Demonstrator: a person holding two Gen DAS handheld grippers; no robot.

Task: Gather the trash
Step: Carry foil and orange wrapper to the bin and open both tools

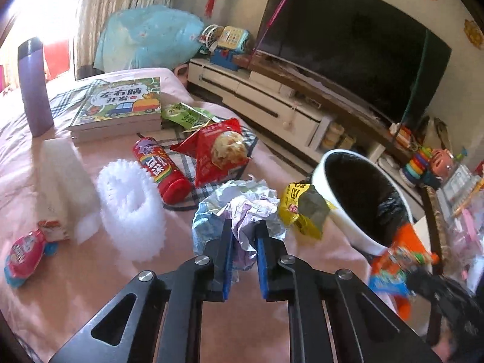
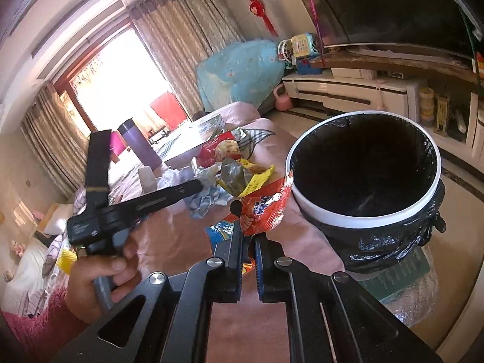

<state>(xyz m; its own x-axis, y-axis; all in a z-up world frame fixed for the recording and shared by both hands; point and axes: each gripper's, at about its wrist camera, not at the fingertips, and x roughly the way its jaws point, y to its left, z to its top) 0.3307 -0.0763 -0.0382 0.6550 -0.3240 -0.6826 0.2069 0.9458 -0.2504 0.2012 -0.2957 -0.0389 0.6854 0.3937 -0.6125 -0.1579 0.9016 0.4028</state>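
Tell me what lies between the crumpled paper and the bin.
A yellow snack wrapper lies between the crumpled paper and the bin, clearest in the left wrist view.

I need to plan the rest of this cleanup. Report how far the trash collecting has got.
Done: nothing visible in the bin, though its dark liner hides the bottom. In hand: left tongs pinch the crumpled paper; right tongs pinch an orange wrapper. Left: yellow wrapper, red snack bag.
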